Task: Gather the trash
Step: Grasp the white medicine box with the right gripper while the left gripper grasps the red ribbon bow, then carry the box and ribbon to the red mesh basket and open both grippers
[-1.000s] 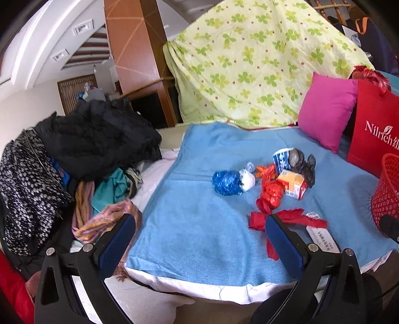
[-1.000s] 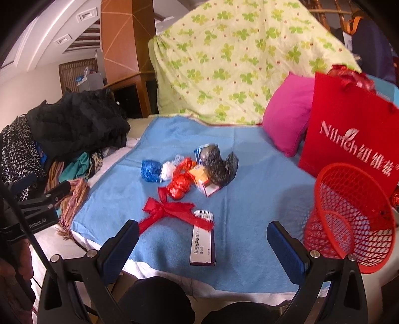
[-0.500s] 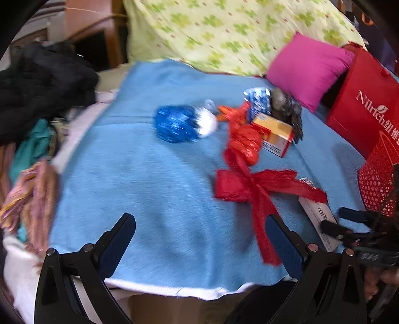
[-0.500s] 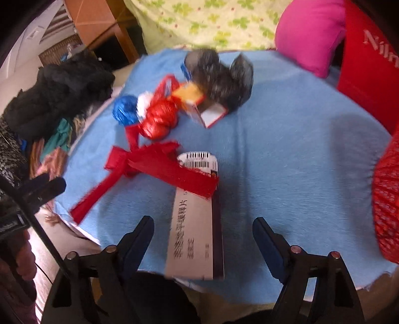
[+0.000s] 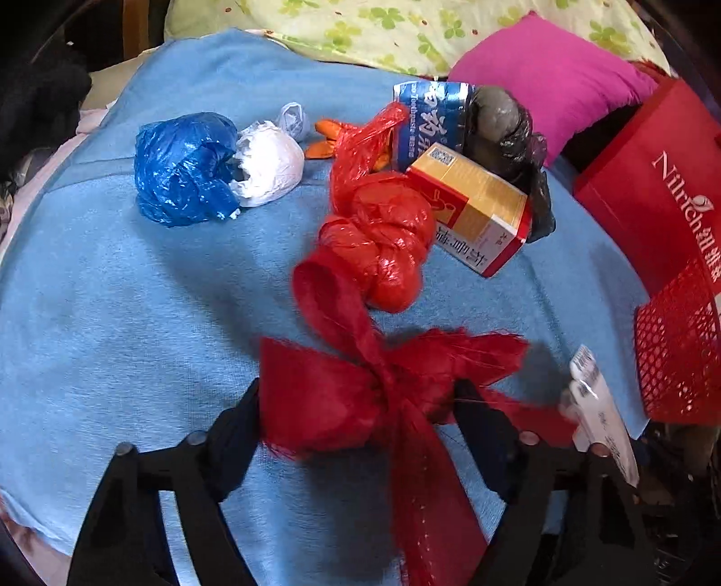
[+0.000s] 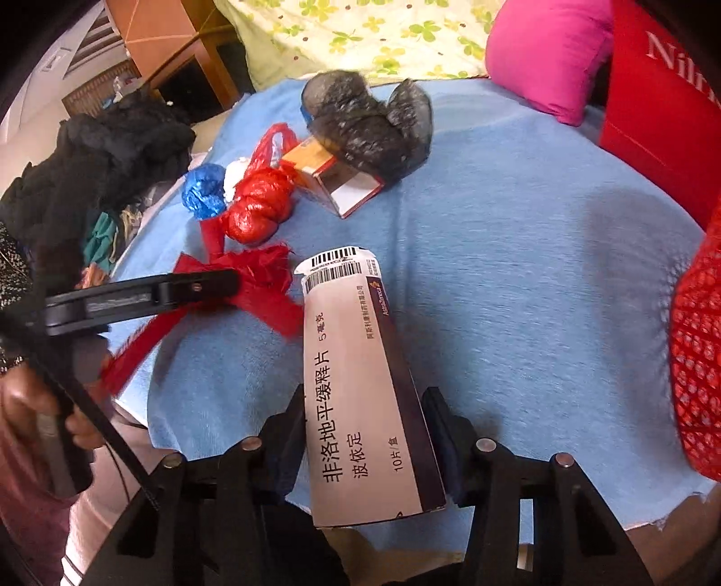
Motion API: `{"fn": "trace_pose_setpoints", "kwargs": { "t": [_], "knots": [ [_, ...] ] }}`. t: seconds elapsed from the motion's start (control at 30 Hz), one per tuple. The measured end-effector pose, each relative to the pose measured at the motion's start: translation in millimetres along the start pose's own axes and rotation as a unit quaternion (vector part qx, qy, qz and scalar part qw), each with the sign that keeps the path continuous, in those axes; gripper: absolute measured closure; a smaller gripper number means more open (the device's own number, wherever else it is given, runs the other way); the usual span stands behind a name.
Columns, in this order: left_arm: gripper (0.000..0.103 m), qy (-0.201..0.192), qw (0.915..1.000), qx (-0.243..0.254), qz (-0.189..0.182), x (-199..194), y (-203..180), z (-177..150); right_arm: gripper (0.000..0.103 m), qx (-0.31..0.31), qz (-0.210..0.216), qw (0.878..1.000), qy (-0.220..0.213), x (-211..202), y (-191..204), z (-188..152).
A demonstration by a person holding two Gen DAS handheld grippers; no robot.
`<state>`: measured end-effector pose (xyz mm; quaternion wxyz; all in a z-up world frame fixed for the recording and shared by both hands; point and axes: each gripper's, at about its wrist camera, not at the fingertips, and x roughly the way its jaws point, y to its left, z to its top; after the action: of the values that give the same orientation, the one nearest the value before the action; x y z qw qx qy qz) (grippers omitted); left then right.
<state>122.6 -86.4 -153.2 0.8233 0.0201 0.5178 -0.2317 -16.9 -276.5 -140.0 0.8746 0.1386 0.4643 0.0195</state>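
Observation:
My left gripper (image 5: 360,405) is closed around a red ribbon bow (image 5: 387,387) lying on the blue towel (image 5: 112,315). My right gripper (image 6: 365,423) is closed on a long white medicine box (image 6: 356,387) with a barcode end. The box also shows in the left wrist view (image 5: 599,405), and the bow in the right wrist view (image 6: 261,279). Beyond lie a knotted red plastic bag (image 5: 383,239), a blue plastic bag (image 5: 184,167), a white crumpled bag (image 5: 268,164), a yellow and red carton (image 5: 473,212), a blue toothpaste box (image 5: 428,121) and a black bag (image 5: 509,130).
A red mesh basket (image 5: 680,347) lies on its side at the right edge, by a red paper bag (image 5: 653,189). A pink cushion (image 5: 549,72) and a flowered quilt (image 5: 383,27) are behind. Dark clothes (image 6: 103,148) are piled to the left.
Both grippers moved down and forward onto the towel. The left jaws closed on the red ribbon bow. The right jaws closed on the white medicine box.

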Motion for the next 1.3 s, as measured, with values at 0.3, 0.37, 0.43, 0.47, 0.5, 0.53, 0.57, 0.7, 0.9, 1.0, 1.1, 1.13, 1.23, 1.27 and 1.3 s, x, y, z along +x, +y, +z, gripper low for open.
{"fn": "trace_pose_setpoints", "kwargs": {
  "t": [0.3,0.37,0.43,0.47,0.5,0.53,0.57,0.7,0.9,1.0,1.1,1.13,1.23,1.27,1.3],
  "knots": [
    [0.078,-0.037,0.9988,-0.026,-0.020,-27,-15,-6,0.051,0.010,0.014,0.999,-0.052,-53,-3,-3],
    [0.101,-0.051,0.9985,-0.015,-0.013,-45,-25,-9,0.051,0.006,0.017,0.997,-0.070,-68,-1,-4],
    [0.099,-0.067,0.9977,-0.005,-0.011,-65,-32,-16,0.051,0.003,0.019,0.996,-0.088,-84,-2,-6],
    [0.099,-0.078,0.9969,0.002,-0.011,-76,-39,-17,0.051,0.004,0.023,0.994,-0.104,-97,-3,-6],
    [0.099,-0.084,0.9963,0.009,-0.012,-83,-41,-20,0.051,0.006,0.025,0.993,-0.114,-106,-3,-6],
    [0.099,-0.094,0.9953,0.021,-0.009,-92,-49,-19,0.051,0.008,0.026,0.991,-0.128,-118,-5,-6],
    [0.099,-0.102,0.9943,0.032,-0.004,-100,-56,-17,0.051,0.009,0.026,0.990,-0.135,-125,-6,-7],
    [0.099,-0.118,0.9918,0.046,-0.013,-125,-74,-10,0.051,0.025,0.028,0.982,-0.185,-171,-19,-8],
    [0.099,-0.154,0.9770,0.138,-0.052,-162,-168,5,0.051,0.078,-0.001,0.965,-0.249,-237,-72,-14],
    [0.099,-0.165,0.9654,0.180,-0.092,-174,-218,10,0.051,0.119,-0.021,0.956,-0.267,-258,-110,-21],
    [0.098,-0.164,0.9522,0.225,-0.125,-176,-282,15,0.051,0.159,-0.033,0.948,-0.273,-268,-147,-33],
    [0.098,-0.163,0.9487,0.237,-0.130,-173,-300,17,0.051,0.172,-0.038,0.946,-0.272,-269,-159,-36],
    [0.094,-0.148,0.9436,0.261,-0.140,-149,-341,19,0.050,0.204,-0.039,0.943,-0.262,-263,-189,-43],
    [0.094,-0.144,0.9433,0.264,-0.140,-142,-349,19,0.048,0.211,-0.037,0.942,-0.259,-261,-200,-42],
    [0.083,-0.142,0.9425,0.271,-0.135,-131,-362,19,0.042,0.220,-0.039,0.941,-0.256,-258,-208,-44]
  ]
}}
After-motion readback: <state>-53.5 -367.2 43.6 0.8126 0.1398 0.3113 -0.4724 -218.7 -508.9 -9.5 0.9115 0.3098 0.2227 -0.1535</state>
